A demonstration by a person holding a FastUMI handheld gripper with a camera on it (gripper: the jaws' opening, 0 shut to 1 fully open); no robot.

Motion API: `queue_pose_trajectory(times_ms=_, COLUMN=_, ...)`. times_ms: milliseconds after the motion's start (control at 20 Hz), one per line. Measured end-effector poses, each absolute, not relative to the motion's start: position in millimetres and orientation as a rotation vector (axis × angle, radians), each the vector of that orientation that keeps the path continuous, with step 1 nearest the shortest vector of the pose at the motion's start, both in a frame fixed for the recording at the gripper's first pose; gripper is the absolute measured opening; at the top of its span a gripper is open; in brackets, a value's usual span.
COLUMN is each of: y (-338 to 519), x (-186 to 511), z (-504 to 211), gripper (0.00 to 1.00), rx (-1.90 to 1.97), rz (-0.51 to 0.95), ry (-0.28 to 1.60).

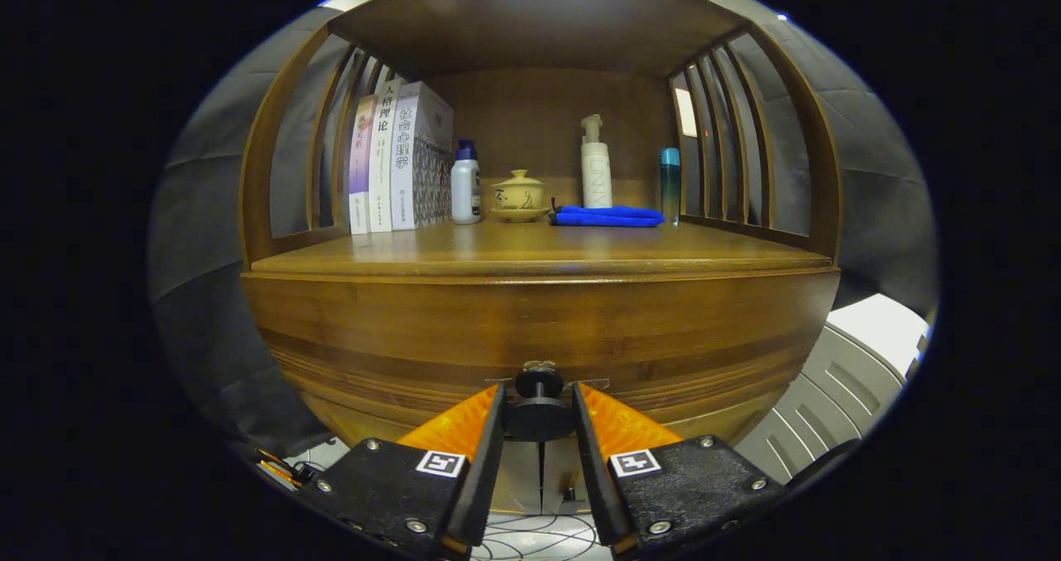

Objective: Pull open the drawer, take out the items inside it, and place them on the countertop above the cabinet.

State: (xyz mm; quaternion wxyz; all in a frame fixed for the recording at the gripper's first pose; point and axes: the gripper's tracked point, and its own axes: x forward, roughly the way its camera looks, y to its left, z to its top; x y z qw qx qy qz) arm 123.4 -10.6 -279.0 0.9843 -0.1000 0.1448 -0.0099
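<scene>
Nothing is out yet: our claw [539, 416] grips the knob [539, 412] of the shut drawer [539, 329]; pulling, unloading and placing on the surface [539, 250] remain.

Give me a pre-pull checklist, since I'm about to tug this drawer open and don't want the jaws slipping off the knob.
1. Black knob sits between the gripper jaws: ok.
2. Both jaws pressing on the knob: ok, they appear closed against its sides.
3. Drawer front shut, pull not started: ok.
4. Bare countertop in front of the blue cloth and teacup: ok.
5. Drawer contents: cannot tell.
</scene>
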Motion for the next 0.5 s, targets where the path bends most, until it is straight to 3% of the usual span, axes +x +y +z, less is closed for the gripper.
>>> queue_pose_trajectory(times_ms=400, y=-13.0, x=117.5, z=-281.9, gripper=0.27, rx=-0.241, rz=-0.013, ry=0.300)
queue_pose_trajectory(times_ms=500, y=-14.0, x=104.6, z=-279.8, gripper=0.27, rx=-0.235, rz=-0.017, ry=0.299)
